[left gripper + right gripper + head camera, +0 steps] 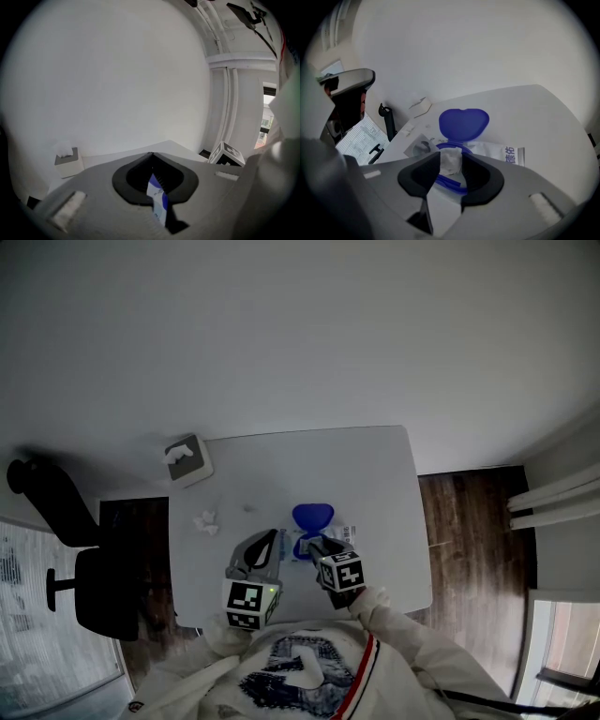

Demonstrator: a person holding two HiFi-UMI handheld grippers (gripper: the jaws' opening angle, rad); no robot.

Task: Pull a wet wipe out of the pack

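The wet wipe pack (298, 546) lies on the white table (366, 474), its round blue lid (312, 516) flipped open away from me. In the right gripper view a white wipe tuft (451, 161) stands up from the blue-rimmed opening in front of the lid (464, 123). My right gripper (451, 155) has both jaw tips against the tuft's sides. My left gripper (152, 158) is shut on the pack's blue-and-white film edge (159, 199). In the head view the left gripper (277, 538) is at the pack's left end and the right gripper (310, 546) is over its middle.
A grey tissue box (188, 459) stands at the table's far left corner, and a crumpled tissue (205, 520) lies left of the pack. A black office chair (66, 540) stands on the floor to the left. A wall rises behind the table.
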